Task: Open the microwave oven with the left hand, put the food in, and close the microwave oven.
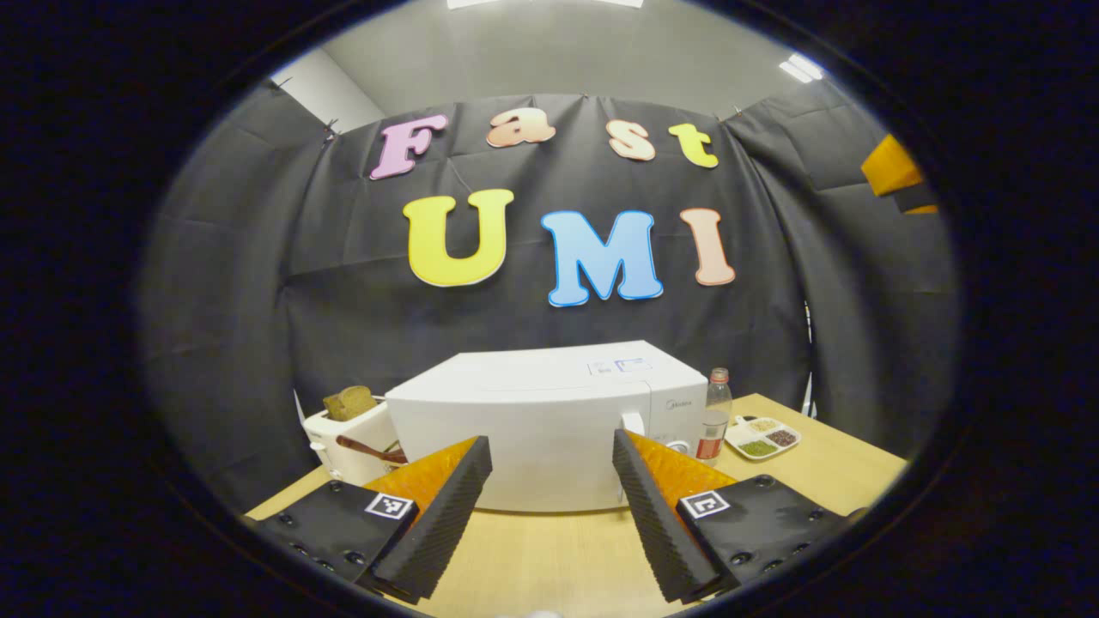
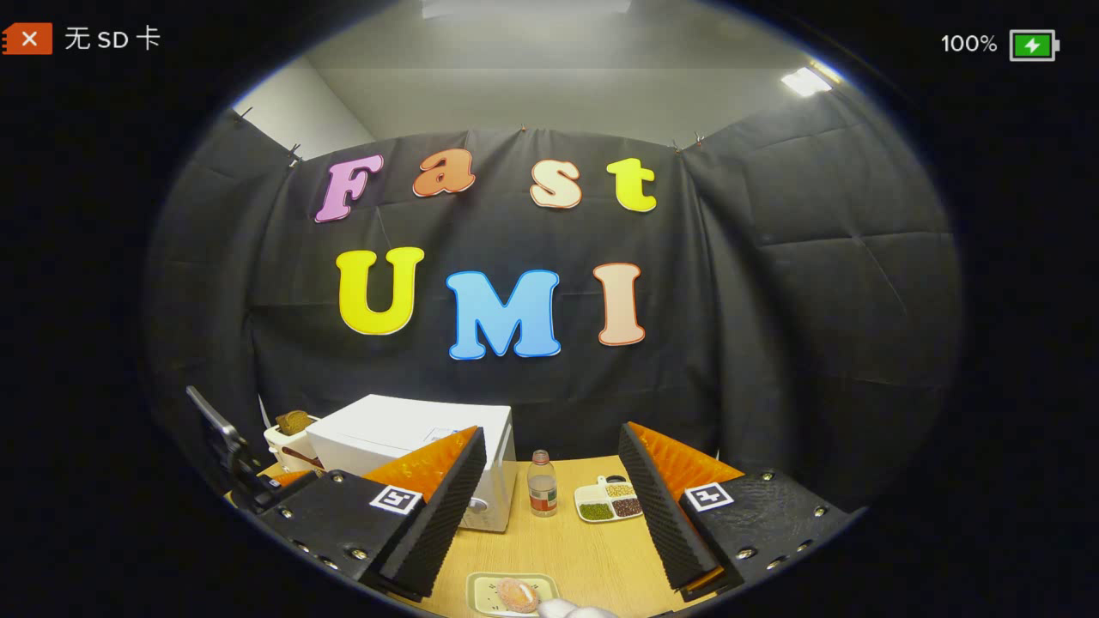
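Left tool (image 1: 549, 506) gapes empty, facing the shut microwave (image 1: 549, 421) — handle (image 1: 631, 422) ahead-right; right tool (image 2: 549, 515) open, empty, above the food (image 2: 518, 594).

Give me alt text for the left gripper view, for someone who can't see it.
The left gripper is open and empty above a wooden table, facing a closed white microwave. A toaster holding bread sits to the microwave's left; a bottle and a divided snack tray sit to its right.

1 microwave (image 1: 549, 421), 1 toaster (image 1: 343, 438), 1 bottle (image 1: 715, 416), 2 trays (image 2: 608, 500).
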The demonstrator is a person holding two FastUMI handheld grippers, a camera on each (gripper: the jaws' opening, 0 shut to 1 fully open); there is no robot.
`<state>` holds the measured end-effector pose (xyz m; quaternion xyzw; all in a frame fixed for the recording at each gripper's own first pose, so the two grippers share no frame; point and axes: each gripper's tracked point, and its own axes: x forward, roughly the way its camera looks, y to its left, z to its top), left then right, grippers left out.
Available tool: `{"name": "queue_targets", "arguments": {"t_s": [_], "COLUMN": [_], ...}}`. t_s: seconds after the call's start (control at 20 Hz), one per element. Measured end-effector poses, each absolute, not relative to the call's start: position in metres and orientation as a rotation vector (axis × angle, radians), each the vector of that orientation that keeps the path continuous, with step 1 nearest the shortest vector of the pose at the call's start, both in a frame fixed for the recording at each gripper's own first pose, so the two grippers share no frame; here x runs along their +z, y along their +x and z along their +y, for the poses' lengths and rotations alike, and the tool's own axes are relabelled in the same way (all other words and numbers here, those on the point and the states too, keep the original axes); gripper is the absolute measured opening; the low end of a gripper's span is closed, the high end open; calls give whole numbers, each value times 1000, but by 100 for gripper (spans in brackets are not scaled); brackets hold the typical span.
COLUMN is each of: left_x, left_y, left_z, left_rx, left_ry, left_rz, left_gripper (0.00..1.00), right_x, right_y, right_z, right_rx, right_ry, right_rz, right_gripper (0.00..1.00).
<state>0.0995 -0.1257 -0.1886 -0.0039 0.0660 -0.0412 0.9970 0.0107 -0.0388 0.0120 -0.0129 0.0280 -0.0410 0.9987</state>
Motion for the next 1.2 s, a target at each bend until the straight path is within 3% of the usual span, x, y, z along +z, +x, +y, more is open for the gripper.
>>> {"name": "queue_targets", "arguments": {"t_s": [0.05, 0.2, 0.55, 1.15, 1.2], "left_x": [-197, -230, -275, -299, -299], "left_y": [108, 136, 202, 232, 235], "left_z": [-135, -169, -219, -234, -236], "left_rx": [-82, -108, -133, -147, -157], "left_ry": [1, -8, 3, -23, -26], "left_rz": [132, 156, 171, 200, 207], "left_gripper": [95, 99, 94, 97, 91], "right_x": [13, 12, 6, -9, -10], "right_y": [12, 13, 15, 16, 16], "right_z": [-42, -51, -71, -83, -84], "right_rx": [-88, -109, -145, -170, -169], "right_ry": [-30, -56, -132, -172, -170], "right_rz": [59, 72, 107, 139, 145], "right_gripper": [95, 95, 95, 95, 95]}}
